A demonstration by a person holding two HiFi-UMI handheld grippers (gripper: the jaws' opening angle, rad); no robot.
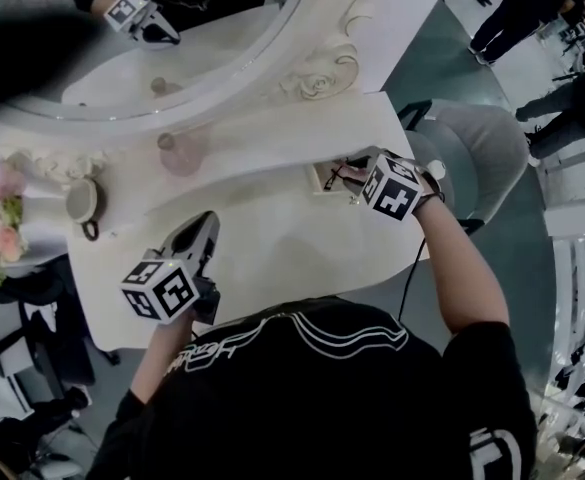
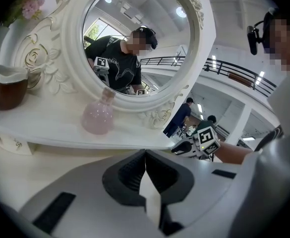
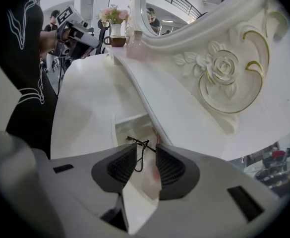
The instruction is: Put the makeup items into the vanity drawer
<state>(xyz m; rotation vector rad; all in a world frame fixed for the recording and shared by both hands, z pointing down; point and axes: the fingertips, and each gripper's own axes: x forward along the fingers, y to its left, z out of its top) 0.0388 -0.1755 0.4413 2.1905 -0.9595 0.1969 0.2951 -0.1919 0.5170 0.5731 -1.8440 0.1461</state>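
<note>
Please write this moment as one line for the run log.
left gripper: shut, empty | right gripper: open, over drawer | drawer: open, thin black item inside | pink bottle: on shelf

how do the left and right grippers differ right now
The left gripper has its jaws together, nothing between them; the right gripper has its jaws apart. The left gripper is over the bare tabletop; the right gripper points down into the open drawer, above a thin black item. Both carry a marker cube.
</note>
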